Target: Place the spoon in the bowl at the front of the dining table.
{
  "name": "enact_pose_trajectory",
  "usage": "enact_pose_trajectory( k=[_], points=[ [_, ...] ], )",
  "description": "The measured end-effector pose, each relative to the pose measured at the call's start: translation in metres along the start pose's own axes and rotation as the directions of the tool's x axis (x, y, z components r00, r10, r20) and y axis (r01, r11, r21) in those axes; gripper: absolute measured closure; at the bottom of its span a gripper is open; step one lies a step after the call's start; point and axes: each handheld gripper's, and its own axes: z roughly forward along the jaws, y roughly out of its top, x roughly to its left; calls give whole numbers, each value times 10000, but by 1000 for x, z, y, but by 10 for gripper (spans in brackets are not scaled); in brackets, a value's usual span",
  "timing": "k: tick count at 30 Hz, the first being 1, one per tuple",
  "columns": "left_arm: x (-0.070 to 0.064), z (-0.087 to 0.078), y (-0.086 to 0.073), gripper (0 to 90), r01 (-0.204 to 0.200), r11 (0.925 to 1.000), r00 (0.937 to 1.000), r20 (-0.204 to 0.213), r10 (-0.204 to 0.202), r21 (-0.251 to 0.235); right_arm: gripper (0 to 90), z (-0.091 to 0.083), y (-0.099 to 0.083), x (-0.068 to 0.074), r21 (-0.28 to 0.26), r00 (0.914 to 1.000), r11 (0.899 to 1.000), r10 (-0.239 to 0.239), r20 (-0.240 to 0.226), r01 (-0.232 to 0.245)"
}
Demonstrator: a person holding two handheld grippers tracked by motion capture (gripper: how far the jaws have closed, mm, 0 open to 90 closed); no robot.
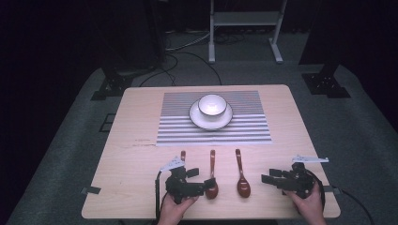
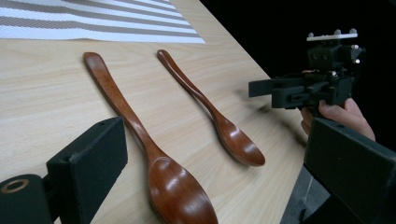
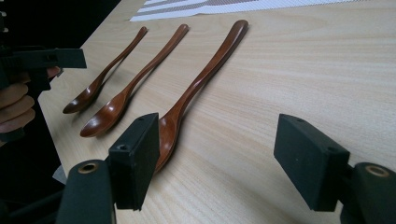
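Note:
Three brown wooden spoons lie side by side near the table's front edge, handles pointing away. My left gripper (image 1: 202,178) is open, its jaws on either side of the middle spoon's (image 1: 212,174) bowl; in the left gripper view that bowl (image 2: 178,196) lies between the jaws of the left gripper (image 2: 219,154), nearer one jaw. The left spoon (image 1: 183,156) is partly hidden under this gripper. My right gripper (image 1: 268,177) stands open to the right of the right spoon (image 1: 241,177). In the right gripper view, that spoon's (image 3: 201,79) bowl sits behind one jaw of the right gripper (image 3: 224,156).
A white bowl (image 1: 211,104) stands on a white plate (image 1: 197,121) on a striped placemat (image 1: 173,126) at the table's far middle. Bare wood lies to either side of the spoons. Dark stands and cables are on the floor beyond the table.

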Motion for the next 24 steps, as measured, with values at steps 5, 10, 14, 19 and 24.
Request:
enact_pose_trajectory(
  k=[5, 10, 14, 19, 24],
  points=[
    [-3, 3, -2, 50, -49, 9998, 9998, 209, 45, 191, 302, 0, 0, 0, 1, 10000, 10000, 47, -13, -47],
    [-7, 7, -4, 50, 23, 9986, 9987, 501, -49, 520, 302, 0, 0, -1, -5, 10000, 10000, 67, -27, -67],
    [-9, 10, -6, 50, 168, 9973, 9976, 665, -215, 713, 302, 0, 0, -1, -28, 10000, 10000, 54, -14, -54],
    [-10, 16, -10, 50, 435, 9899, 9934, 995, -572, 1349, 302, 0, 0, -1, -24, 10000, 10000, 93, -27, -93],
    [-12, 20, -12, 50, 472, 9808, 9903, 1193, -707, 1891, 302, 0, 0, -1, -34, 9999, 9999, 132, -17, -133]
  ],
)
